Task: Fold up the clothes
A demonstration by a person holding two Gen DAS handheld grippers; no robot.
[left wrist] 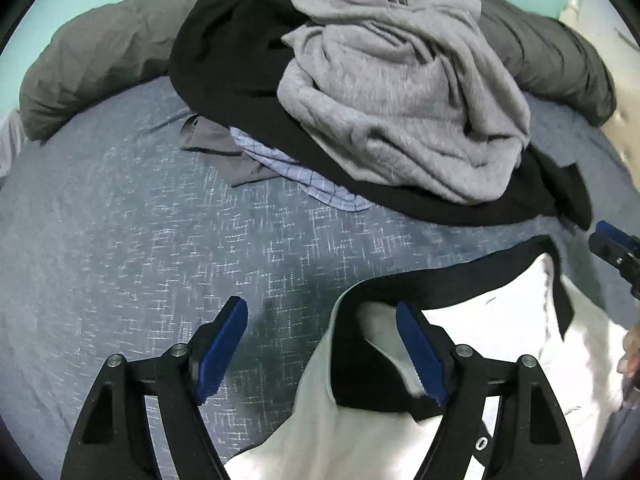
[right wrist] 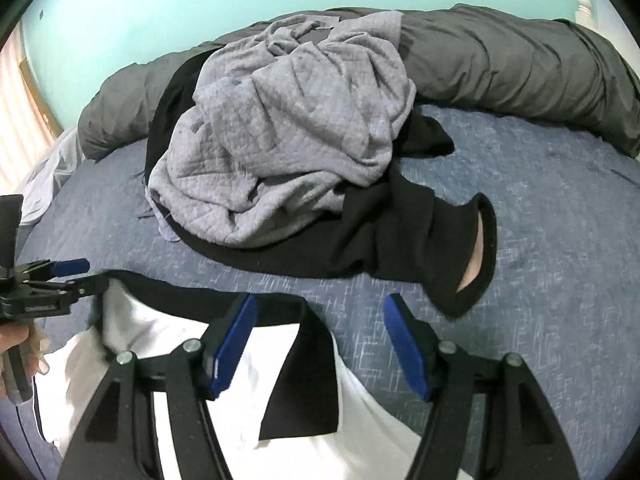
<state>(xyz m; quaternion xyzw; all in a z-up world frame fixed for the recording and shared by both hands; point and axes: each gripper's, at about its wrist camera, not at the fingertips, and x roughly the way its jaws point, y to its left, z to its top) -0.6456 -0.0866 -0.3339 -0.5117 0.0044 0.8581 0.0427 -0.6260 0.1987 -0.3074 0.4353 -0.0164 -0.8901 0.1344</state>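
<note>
The left claw (left wrist: 322, 350) is seen spread wide, nothing clamped between its blue-padded fingers (left wrist: 222, 350); its right finger rests at the black collar of a white polo shirt with black trim (left wrist: 360, 420), which lies on the blue-grey patterned bed sheet (left wrist: 120, 240) at the near edge of the bed. The right claw (right wrist: 320, 350) is likewise held wide apart and empty, its left finger over the shirt's (right wrist: 168, 332) black collar band, its right finger above bare sheet (right wrist: 540, 260).

No brand, label or legible writing can be made out on any garment.

Behind the shirt, a crumpled light grey quilted garment (left wrist: 400, 100) is piled on black clothing (left wrist: 232, 60). A blue checked cloth (left wrist: 288, 172) under the pile is shown clearly only in the left wrist view. A black sleeve opening (right wrist: 472, 256) and a rolled dark grey duvet (right wrist: 520, 64) are displayed fully in the right wrist view.
</note>
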